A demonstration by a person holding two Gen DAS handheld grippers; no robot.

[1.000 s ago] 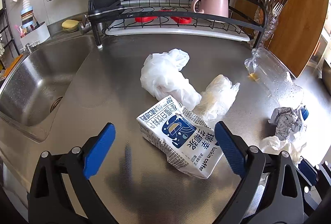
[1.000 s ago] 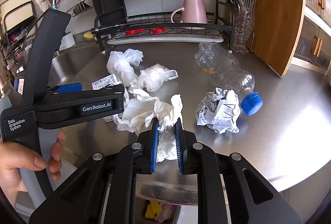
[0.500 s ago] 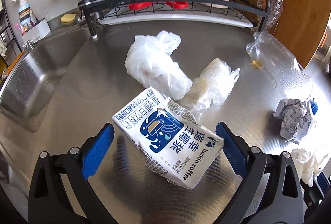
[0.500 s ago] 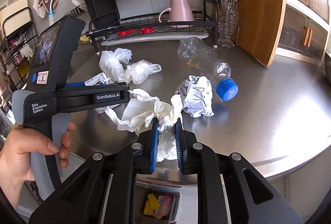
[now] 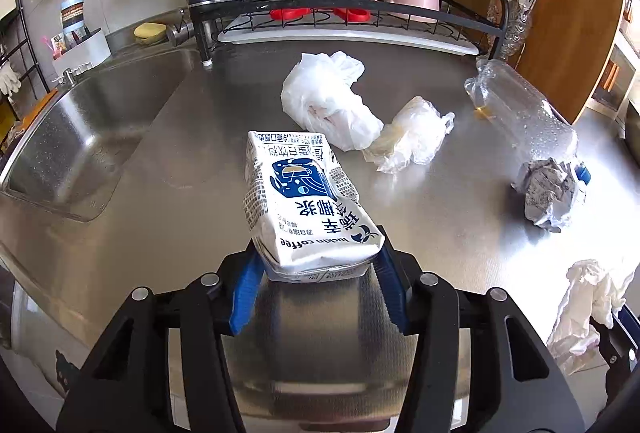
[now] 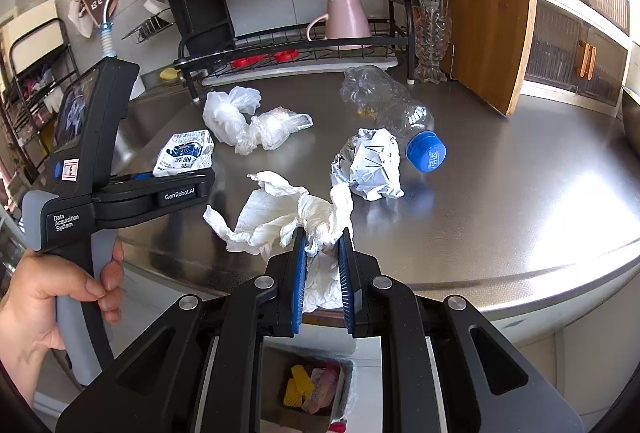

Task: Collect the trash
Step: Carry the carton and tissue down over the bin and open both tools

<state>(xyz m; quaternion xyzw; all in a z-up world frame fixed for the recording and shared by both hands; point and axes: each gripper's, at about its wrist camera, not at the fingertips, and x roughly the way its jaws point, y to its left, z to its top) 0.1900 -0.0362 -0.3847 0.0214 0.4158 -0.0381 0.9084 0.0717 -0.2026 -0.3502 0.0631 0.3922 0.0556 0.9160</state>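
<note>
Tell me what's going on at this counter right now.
A person is clearing trash off a steel kitchen counter with two handheld claws. The left claw is shut on a crumpled white-and-blue coconut milk carton. The right claw is shut on a crumpled white paper tissue at the counter's edge, above an open bin. Two plastic bags, a crushed clear bottle and a paper ball are on the counter.

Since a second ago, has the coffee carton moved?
Yes. The coffee carton has turned end-on, its near end now between the left hand-held gripper's closed blue fingers; its far end points toward the dish rack.
</note>
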